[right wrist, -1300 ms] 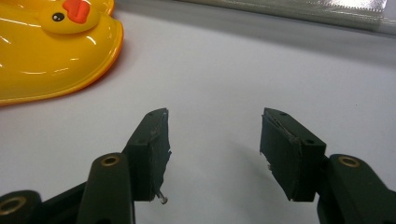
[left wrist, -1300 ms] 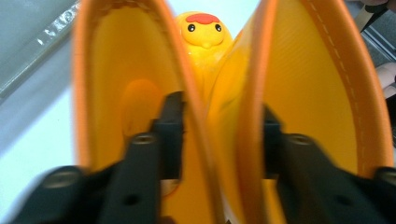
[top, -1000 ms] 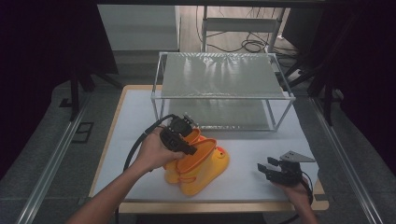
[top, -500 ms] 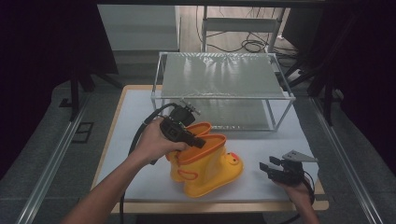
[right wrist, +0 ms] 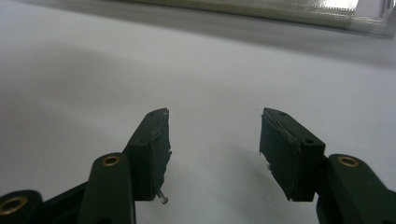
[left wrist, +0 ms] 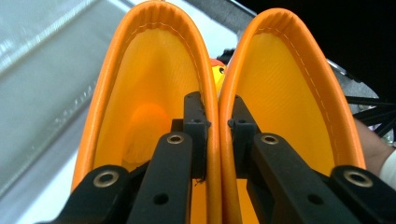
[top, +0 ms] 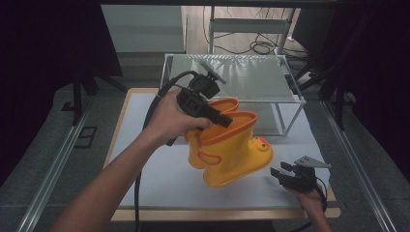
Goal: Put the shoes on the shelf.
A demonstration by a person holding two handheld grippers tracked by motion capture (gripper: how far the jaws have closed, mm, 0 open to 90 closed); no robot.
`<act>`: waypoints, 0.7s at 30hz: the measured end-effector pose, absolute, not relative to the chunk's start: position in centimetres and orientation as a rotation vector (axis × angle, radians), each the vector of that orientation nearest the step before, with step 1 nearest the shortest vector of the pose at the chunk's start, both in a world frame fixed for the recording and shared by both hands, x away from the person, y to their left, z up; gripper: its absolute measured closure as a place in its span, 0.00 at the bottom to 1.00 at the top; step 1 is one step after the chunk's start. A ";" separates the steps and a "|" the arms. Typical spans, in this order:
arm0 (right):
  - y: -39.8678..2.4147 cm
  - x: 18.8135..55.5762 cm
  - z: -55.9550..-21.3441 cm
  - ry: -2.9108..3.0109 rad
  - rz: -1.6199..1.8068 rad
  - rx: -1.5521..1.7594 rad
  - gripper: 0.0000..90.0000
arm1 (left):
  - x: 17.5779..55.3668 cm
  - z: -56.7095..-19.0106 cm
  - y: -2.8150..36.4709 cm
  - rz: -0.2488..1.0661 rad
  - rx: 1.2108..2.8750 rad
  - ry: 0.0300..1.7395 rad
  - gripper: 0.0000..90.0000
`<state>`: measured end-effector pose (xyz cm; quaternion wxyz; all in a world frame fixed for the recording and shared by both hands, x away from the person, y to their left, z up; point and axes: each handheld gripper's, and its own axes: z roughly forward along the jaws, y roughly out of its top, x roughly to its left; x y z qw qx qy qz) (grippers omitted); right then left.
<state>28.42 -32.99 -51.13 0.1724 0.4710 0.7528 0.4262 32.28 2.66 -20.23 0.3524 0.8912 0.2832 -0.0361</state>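
A pair of yellow rubber boots (top: 232,150) with orange rims and a duck face on the toe hangs in the air over the white table top (top: 145,169). My left gripper (top: 223,119) is shut on the two inner rims pressed together; in the left gripper view one jaw reaches into each boot opening (left wrist: 154,88) and the pads squeeze the touching walls of the boots (left wrist: 218,116). My right gripper (top: 281,173) rests low at the table's front right corner, open, with nothing between its fingers (right wrist: 154,144).
A wire-frame shelf with a translucent top (top: 241,72) stands at the back of the table, just behind the raised boots. A black cable (top: 138,193) trails from the left gripper down past the forearm. Dark floor and metal rails flank the table.
The left hand has lifted the boots off the table and carried them up and a little toward the shelf; they now hang tilted. The right gripper has stayed put.
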 end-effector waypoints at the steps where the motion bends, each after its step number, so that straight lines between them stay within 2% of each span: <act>1: -33.0 28.4 -51.1 2.136 1.208 1.338 0.47 | 32.4 -19.7 2.5 -0.091 2.301 0.734 0.91; 10: -33.4 28.5 -50.8 2.117 1.226 1.345 0.47 | 34.6 -14.9 1.7 -0.103 2.238 0.781 0.91; 16: -33.5 28.5 -51.0 2.113 1.227 1.367 0.47 | 36.7 -12.9 1.0 -0.040 2.194 0.857 0.91; 21: -33.6 28.5 -50.9 2.103 1.242 1.366 0.47 | 39.3 -12.2 0.1 0.046 2.133 0.989 0.91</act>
